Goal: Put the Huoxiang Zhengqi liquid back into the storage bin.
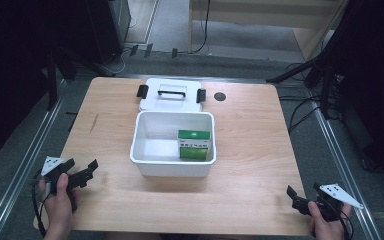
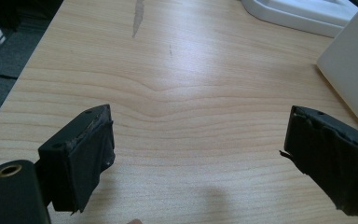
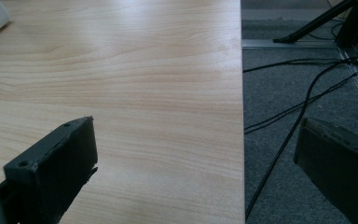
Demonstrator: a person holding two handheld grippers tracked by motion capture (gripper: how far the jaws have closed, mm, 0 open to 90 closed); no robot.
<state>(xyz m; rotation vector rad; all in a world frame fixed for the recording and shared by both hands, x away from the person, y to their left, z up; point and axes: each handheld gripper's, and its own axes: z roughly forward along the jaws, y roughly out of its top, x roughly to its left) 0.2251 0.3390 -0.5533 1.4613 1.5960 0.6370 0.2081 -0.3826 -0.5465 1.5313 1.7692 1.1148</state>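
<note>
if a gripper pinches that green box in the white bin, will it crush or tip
The green box looks like thin printed carton, so it probably dents under a hard pinch. It stands upright against the white bin wall, so a sideways nudge may topple it. It is likely light for its size.

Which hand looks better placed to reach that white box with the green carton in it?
Probably left: the left gripper sits open, nearer the white box; the right gripper is by the table's edge.
</note>
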